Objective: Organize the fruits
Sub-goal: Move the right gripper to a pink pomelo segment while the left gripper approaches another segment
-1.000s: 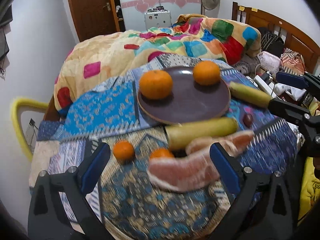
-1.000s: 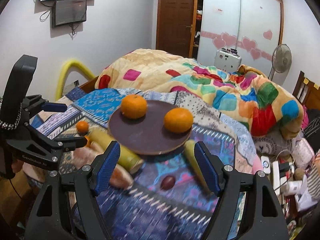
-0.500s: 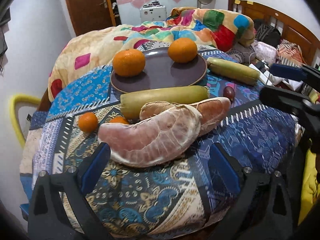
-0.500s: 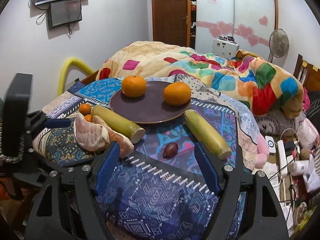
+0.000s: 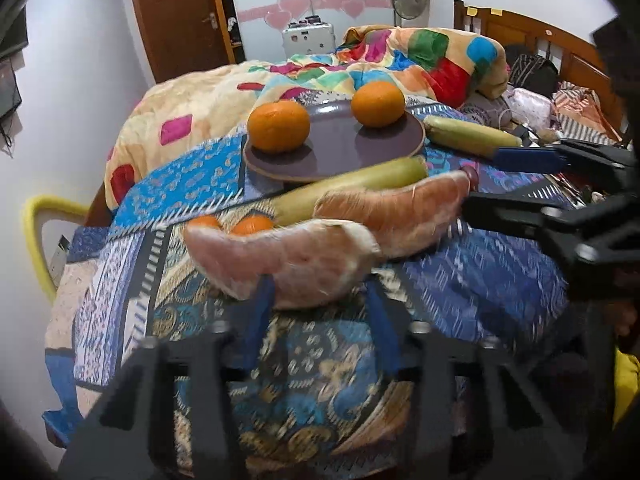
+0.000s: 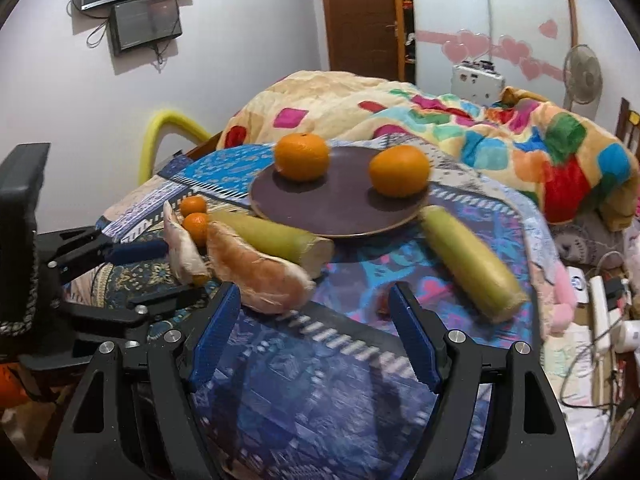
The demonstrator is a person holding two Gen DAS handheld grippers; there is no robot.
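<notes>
A dark plate (image 5: 332, 152) holds two oranges (image 5: 279, 126) on a patterned cloth. In front lie a yellow-green sugarcane piece (image 5: 352, 190), two pomelo wedges (image 5: 288, 258) and two small tangerines (image 5: 252, 225). My left gripper (image 5: 320, 312) has its jaws close around the near pomelo wedge, touching its lower edge. My right gripper (image 6: 312, 332) is open, just in front of the second pomelo wedge (image 6: 260, 272) and a small dark fruit (image 6: 383, 304). A second cane piece (image 6: 468, 264) lies to the right.
A colourful quilt (image 5: 360, 64) is heaped behind the plate. A yellow chair back (image 5: 36, 232) stands at the left edge. Cables and power strips (image 6: 596, 312) clutter the right side. The right gripper also shows in the left wrist view (image 5: 516, 184).
My left gripper moved forward and narrowed its jaws around the near pomelo wedge. My right gripper advanced and lowered toward the second wedge and the dark fruit.
</notes>
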